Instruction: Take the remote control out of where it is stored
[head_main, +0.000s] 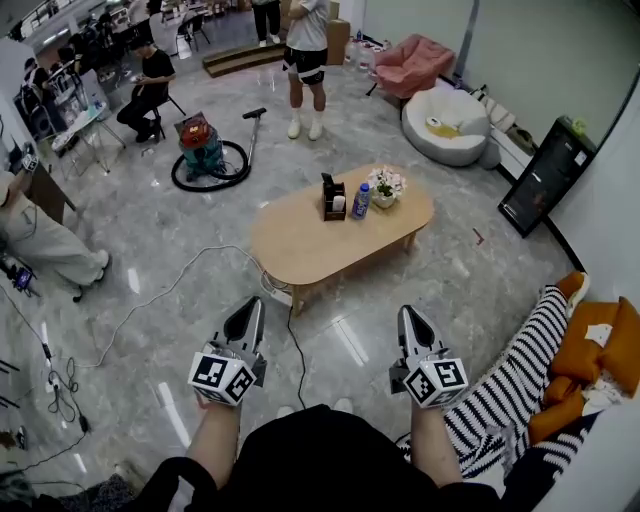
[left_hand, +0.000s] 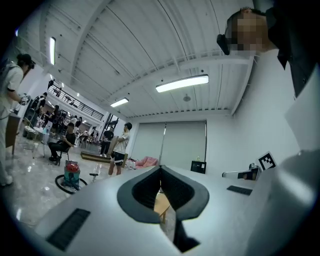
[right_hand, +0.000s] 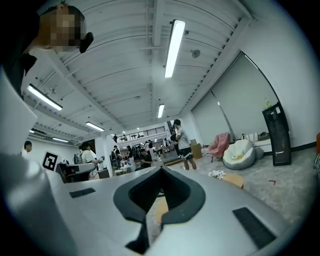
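Observation:
A small dark storage caddy (head_main: 333, 197) stands on the oval wooden coffee table (head_main: 300, 248), a few steps ahead on the floor. Items stick up from it; I cannot make out the remote among them. Beside it are a blue bottle (head_main: 361, 201) and a pot of white flowers (head_main: 386, 186). My left gripper (head_main: 255, 304) and right gripper (head_main: 407, 313) are held level in front of my body, well short of the table, and both are shut with nothing in them. In the left gripper view the jaws (left_hand: 160, 171) meet at the tip. In the right gripper view the right gripper (right_hand: 161, 172) is shut the same way.
A red and teal vacuum cleaner (head_main: 201, 146) with hose stands beyond the table, and a white cable (head_main: 170, 290) runs across the floor. One person stands (head_main: 305, 60) and one sits (head_main: 150, 88) at the back. Right: beanbag (head_main: 447, 125), black unit (head_main: 548, 176), striped cloth (head_main: 510, 375), orange cushions (head_main: 590, 345).

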